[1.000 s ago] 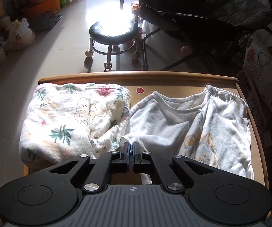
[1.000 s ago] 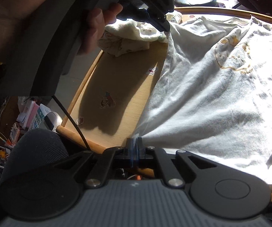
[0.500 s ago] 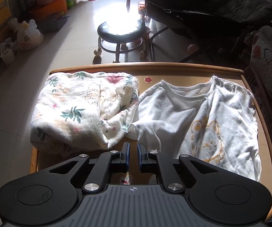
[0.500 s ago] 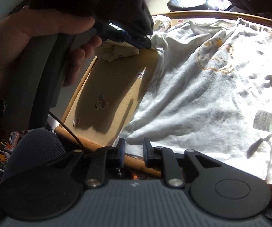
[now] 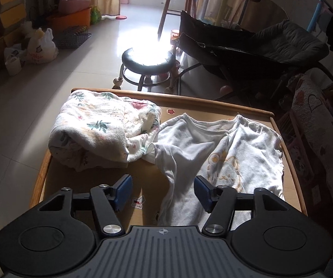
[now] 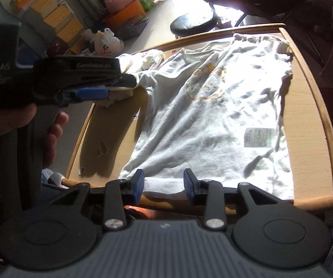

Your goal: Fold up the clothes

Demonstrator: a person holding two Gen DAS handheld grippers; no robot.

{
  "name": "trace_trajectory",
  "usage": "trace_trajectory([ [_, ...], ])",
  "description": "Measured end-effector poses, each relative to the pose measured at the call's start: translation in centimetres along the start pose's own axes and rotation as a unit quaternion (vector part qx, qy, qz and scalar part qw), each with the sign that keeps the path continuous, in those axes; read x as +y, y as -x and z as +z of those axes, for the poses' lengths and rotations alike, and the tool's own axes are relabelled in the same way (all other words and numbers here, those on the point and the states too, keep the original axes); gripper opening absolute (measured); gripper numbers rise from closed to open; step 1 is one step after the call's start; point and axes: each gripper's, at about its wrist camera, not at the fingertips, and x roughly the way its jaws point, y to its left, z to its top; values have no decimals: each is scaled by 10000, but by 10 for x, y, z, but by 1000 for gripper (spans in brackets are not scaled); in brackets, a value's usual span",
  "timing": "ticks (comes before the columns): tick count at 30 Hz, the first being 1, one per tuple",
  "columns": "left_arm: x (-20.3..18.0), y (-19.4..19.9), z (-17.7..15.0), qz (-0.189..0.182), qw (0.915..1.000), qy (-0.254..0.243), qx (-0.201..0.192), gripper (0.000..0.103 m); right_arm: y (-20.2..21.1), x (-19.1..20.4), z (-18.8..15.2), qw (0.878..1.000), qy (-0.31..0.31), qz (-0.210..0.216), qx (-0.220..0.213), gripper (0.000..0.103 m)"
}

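On the wooden table (image 5: pixel 92 180) a white shirt (image 6: pixel 212 115) lies spread flat beside a bundled floral cloth (image 5: pixel 101 129), while the left gripper (image 5: pixel 163 191) and right gripper (image 6: pixel 163 184) both hover spread wide, holding nothing

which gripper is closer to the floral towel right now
Left. The left gripper hangs open just short of the floral towel; the right gripper sits open at the white shirt's near hem, farther off.

Rumpled cotton shirt (image 6: pixel 203 115), wooden table (image 6: pixel 309 125)
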Motion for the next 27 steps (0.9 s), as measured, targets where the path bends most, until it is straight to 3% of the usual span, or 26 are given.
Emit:
trace_trajectory([
  [3, 5, 13, -15, 40, 9997, 204, -109, 69, 12, -15, -1, 9996, -182, -140, -181, 37],
  [8, 13, 31, -36, 612, 9973, 348, -218, 69, 31, -40, -1, 9970, -484, -373, -482, 37],
  [11, 19, 32, -47, 531, 9970, 554, -2, 69, 43, -55, -2, 9943, -665, -512, -662, 37],
  [14, 21, 34, -60, 362, 9972, 655, -43, 69, 53, -67, -1, 9915, -801, -629, -814, 37],
  [22, 19, 25, -89, 194, 9969, 715, 272, 69, 42, -42, 26, 9959, -300, -511, -686, 37],
  [27, 14, 11, -94, 404, 9948, 547, 755, 69, 29, -19, 55, 9977, 44, -420, -533, 37],
])
